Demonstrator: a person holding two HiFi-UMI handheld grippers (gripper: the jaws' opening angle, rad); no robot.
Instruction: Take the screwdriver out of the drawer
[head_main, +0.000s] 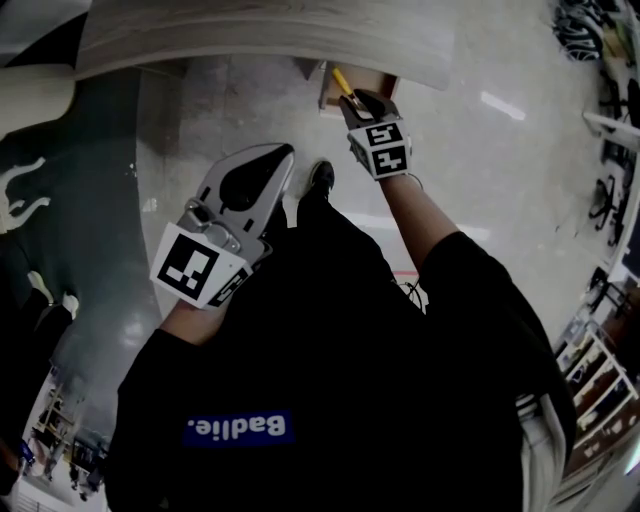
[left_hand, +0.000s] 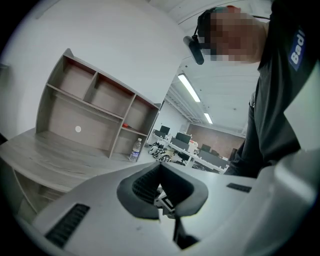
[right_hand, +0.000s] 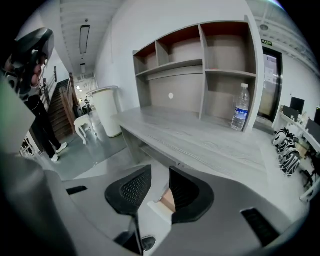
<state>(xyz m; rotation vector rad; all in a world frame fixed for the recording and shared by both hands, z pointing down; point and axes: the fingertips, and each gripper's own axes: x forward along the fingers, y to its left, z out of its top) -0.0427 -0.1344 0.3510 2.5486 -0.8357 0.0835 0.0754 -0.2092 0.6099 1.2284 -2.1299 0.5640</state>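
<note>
Right gripper (right_hand: 160, 174) first: its fingers (right_hand: 131, 189) stand wide apart with nothing gripped, and only a pale corner of the open drawer (head_main: 326, 95) shows in the gap. In the head view it hangs just above the drawer, nose tilted down into it. The screwdriver (head_main: 343, 82), yellow-handled, lies inside the drawer just ahead of the tips and not between the fingers. Whether a tip brushes it, I can't tell.

Left gripper (head_main: 283, 152) next: fingers closed together, empty, held well back from the drawer on the person's side, out of the play. Over the drawer runs the grey wood surface (head_main: 260, 40).

My read is that the drawer is already open and we're in the reach for the tool. The next move calls for lowering the open fingers astride the yellow handle and closing squarely on it. Then it's a lift clear without catching the drawer's wall or the surface's edge above.
</note>
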